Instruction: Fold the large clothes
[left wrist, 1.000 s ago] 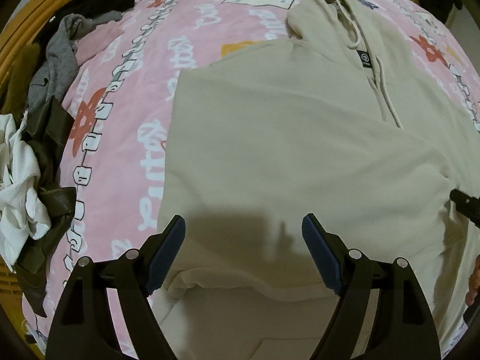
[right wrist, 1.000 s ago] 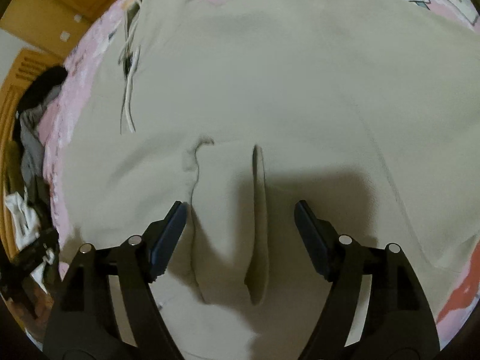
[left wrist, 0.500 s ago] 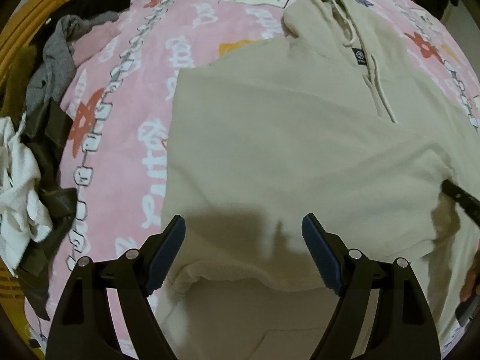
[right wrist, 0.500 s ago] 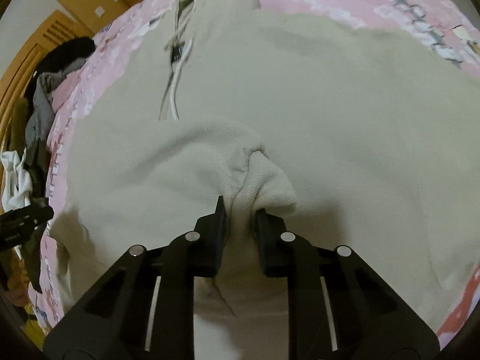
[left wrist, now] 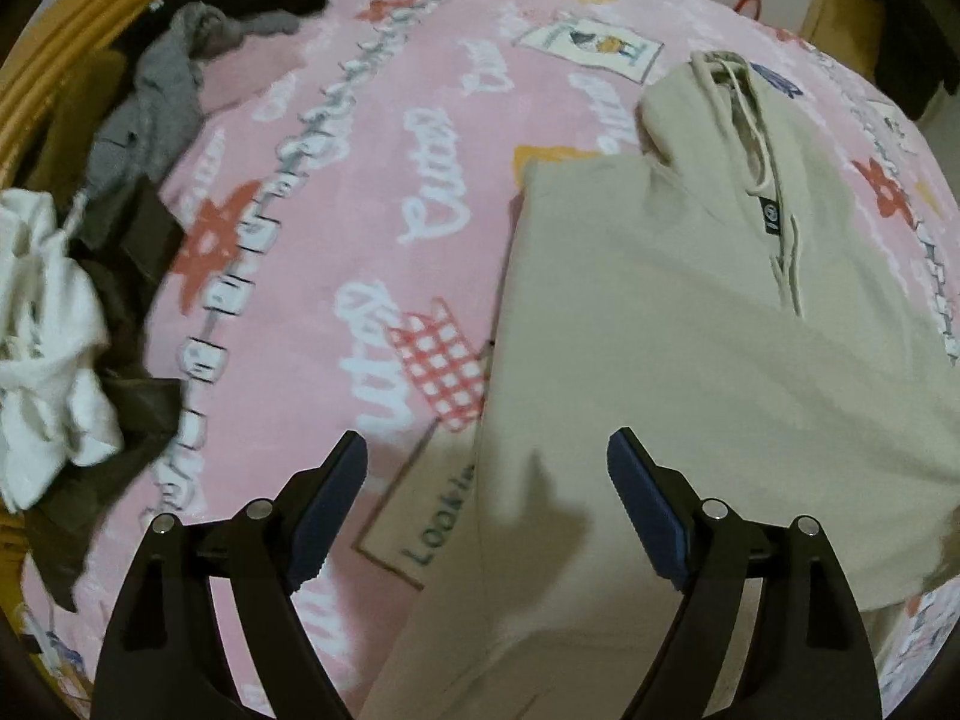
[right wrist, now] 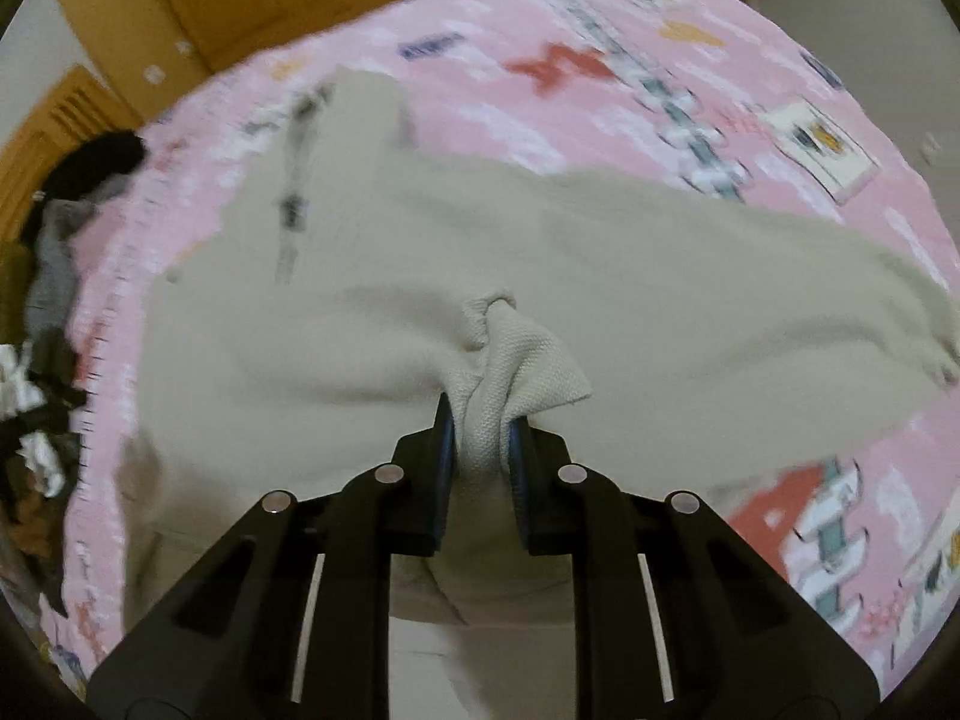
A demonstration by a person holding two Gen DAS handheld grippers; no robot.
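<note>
Heaped clothes beside hoodie on pink bedspread

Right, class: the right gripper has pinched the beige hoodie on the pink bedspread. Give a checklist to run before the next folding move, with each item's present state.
1. right gripper shut on hoodie fabric: ok.
2. left gripper open, nothing between its pads: ok.
3. Drawstrings outside the pinch: ok.
4. Bedspread left of the hoodie bare: ok.
5. Clothes pile apart from the hoodie: ok.
6. Layers pinched: cannot tell.
</note>
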